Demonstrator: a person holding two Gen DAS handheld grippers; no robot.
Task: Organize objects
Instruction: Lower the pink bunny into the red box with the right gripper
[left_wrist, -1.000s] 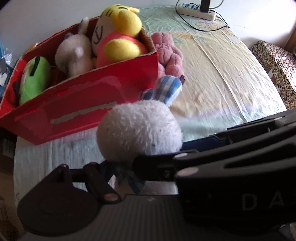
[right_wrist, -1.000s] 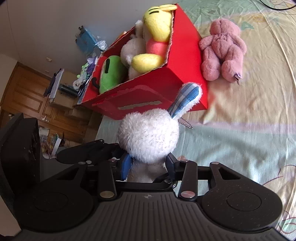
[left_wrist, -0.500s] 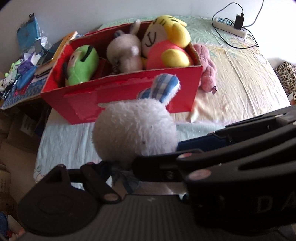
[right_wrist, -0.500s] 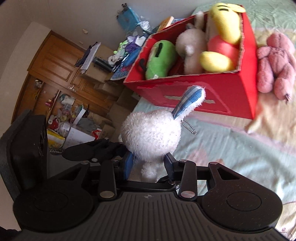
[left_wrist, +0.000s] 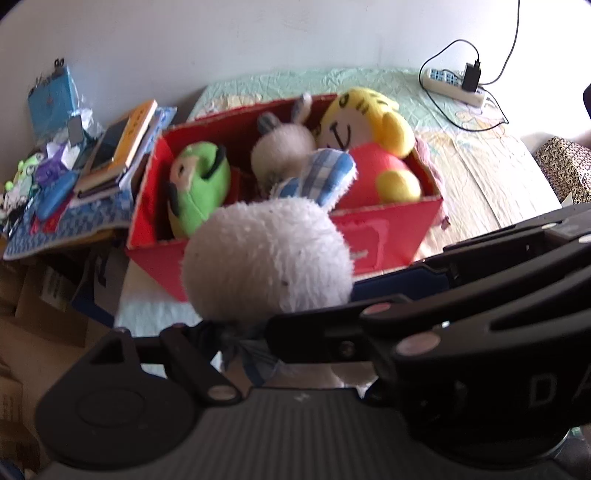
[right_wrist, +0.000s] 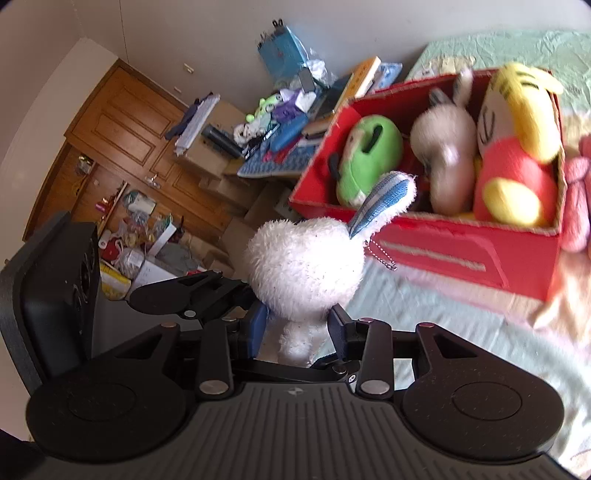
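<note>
We hold white plush rabbit (right_wrist: 304, 271) by its body in right tongs (right_wrist: 297, 326), blue pads pressed on either side. Our left tongs (left_wrist: 236, 339) at rabbit's neck; grip unclear, jaws opened wider over the last second. Rabbit aloft above bed (right_wrist: 424, 325); red box (right_wrist: 461, 251) of plush toys at 1 o'clock in right view.

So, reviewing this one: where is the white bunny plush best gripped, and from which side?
Grip the white bunny plush by its narrow body under the head, from both flanks, as the right gripper does; the round head is wide, the ear floppy.
</note>
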